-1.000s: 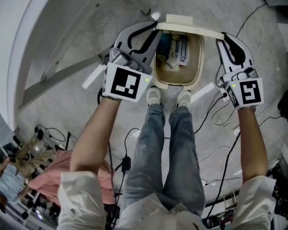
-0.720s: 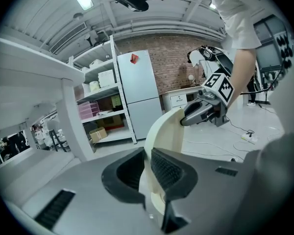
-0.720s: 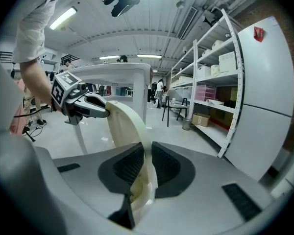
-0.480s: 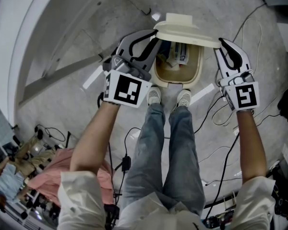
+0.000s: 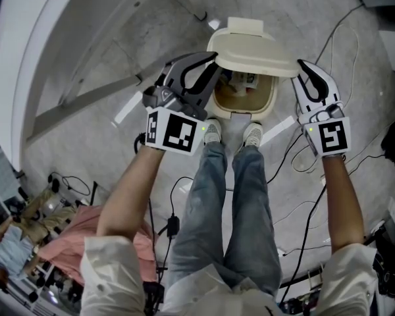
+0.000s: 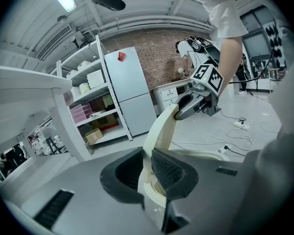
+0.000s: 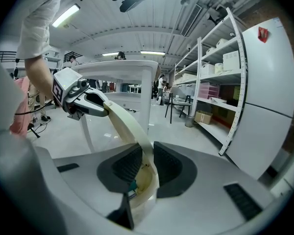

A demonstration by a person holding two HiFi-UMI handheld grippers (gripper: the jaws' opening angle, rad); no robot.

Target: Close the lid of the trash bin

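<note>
A cream trash bin (image 5: pixel 272 96) stands on the floor just ahead of my shoes. Its cream lid (image 5: pixel 250 50) is tilted down over most of the opening, and some rubbish (image 5: pixel 242 82) still shows under its near edge. My left gripper (image 5: pixel 212 59) is shut on the lid's left rim, my right gripper (image 5: pixel 299 66) on its right rim. In the left gripper view the lid (image 6: pixel 159 129) runs as a thin curved edge between the pads of the left gripper (image 6: pixel 148 168). The right gripper view shows the lid (image 7: pixel 126 124) the same way in the right gripper (image 7: pixel 146 164).
My shoes (image 5: pixel 211 131) stand right against the bin's near side. Cables (image 5: pixel 296 157) trail over the floor at the right. A white table frame (image 5: pixel 85 104) crosses the left. A fridge (image 6: pixel 130 92) and shelving (image 7: pixel 210 87) stand farther off.
The lid has swung from nearly upright down over the bin's opening. Both grippers came toward me with it, each still on its rim.
</note>
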